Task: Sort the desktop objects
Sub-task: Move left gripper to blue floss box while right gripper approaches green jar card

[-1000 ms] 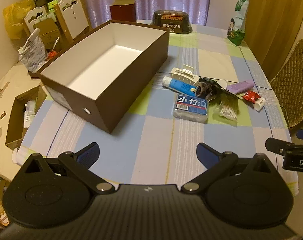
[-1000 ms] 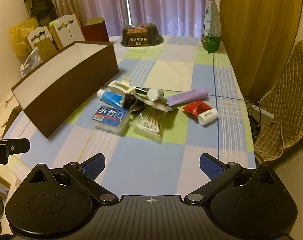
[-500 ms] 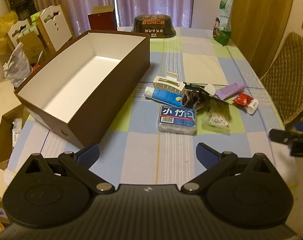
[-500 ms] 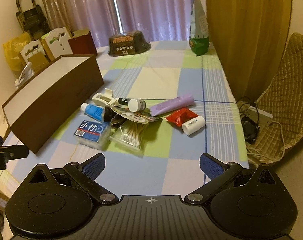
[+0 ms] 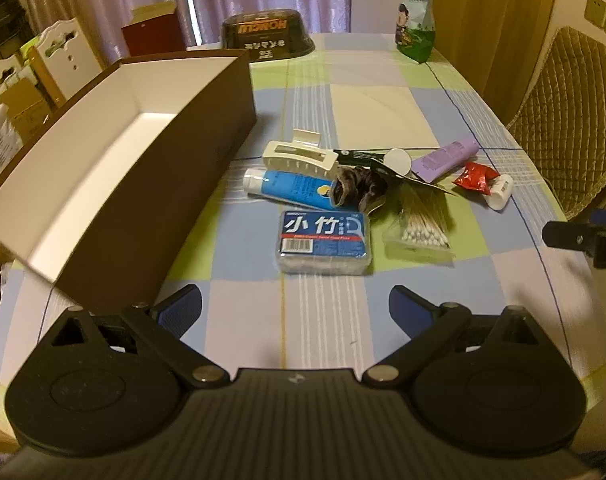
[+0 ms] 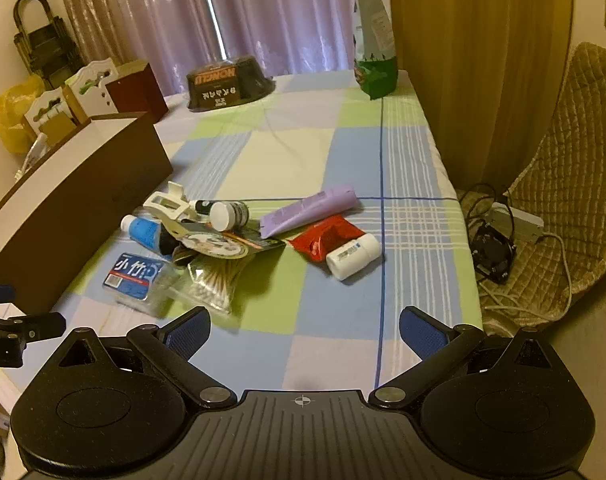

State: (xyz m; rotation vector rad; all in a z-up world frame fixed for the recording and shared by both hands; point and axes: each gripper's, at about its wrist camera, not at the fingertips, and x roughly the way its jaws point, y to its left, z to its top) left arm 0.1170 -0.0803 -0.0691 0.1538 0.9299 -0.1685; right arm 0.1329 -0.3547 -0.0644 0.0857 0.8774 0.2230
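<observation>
On the worktop (image 5: 375,112), both views have drawn nearer the heap: floss pack (image 5: 325,240), cotton swabs (image 5: 421,226), tubes beside the box (image 5: 115,168), whose visible floor is bare. Left tool (image 5: 295,306) and right tool (image 6: 305,326) hang spread apart, holding nothing, apparently closing in.

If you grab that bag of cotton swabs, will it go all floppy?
Probably yes: the bag of cotton swabs looks like thin, crinkly plastic, so it should sag and feel light. It may also slip, since it looks shiny.

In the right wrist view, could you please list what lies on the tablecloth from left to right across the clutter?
Brown box → blue floss pack → cotton swabs → purple tube → red tube with white cap.
</observation>
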